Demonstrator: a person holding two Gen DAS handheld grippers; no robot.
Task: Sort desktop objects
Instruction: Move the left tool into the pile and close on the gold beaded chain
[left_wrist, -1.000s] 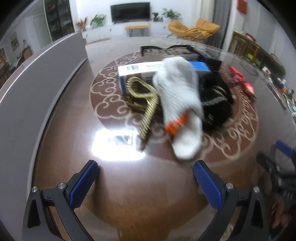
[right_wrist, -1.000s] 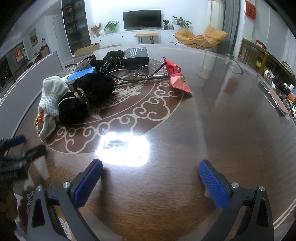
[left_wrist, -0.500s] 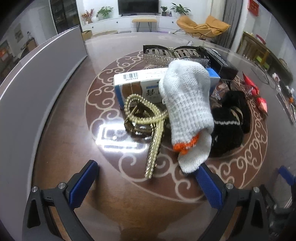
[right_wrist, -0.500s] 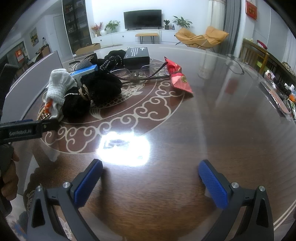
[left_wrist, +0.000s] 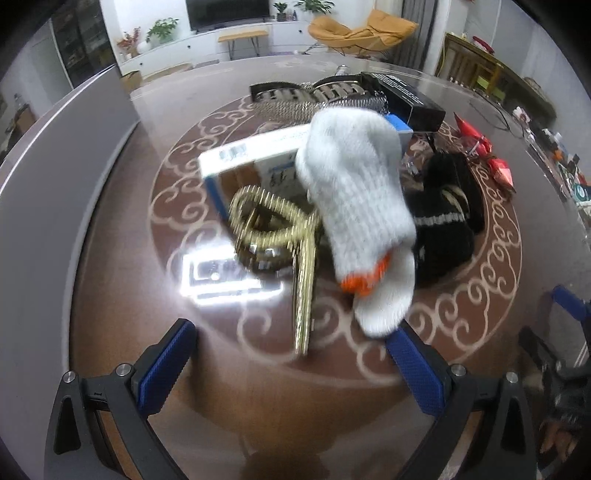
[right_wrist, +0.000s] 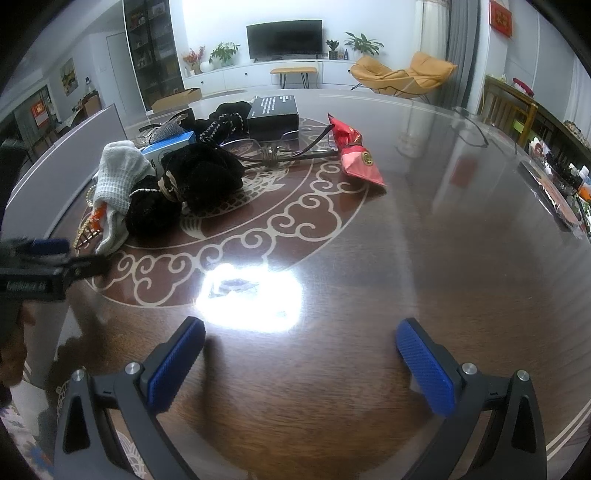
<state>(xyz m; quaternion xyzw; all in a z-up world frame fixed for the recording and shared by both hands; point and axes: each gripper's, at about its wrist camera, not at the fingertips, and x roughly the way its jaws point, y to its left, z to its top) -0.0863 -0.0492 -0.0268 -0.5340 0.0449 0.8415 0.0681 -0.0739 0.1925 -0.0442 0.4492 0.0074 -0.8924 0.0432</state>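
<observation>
While the right gripper (right_wrist: 301, 356) just hangs spread wide over bare table (right_wrist: 443, 258), well away from the pile, the left gripper (left_wrist: 291, 354) is the close one, also gaping and holding nothing. The white glove (left_wrist: 356, 192) is draped over the blue box (left_wrist: 255, 155), cuff end right by the left claw's right finger. My guess: the gold clip (left_wrist: 291, 243), long axis pointing straight back between the fingers, goes first.

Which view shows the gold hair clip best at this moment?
The left wrist view: the gold hair clip lies nearly whole between the white knit glove and the glare, though motion-blurred. The right wrist view shows only a small sliver of it at the pile's left edge, behind the glove.
</observation>
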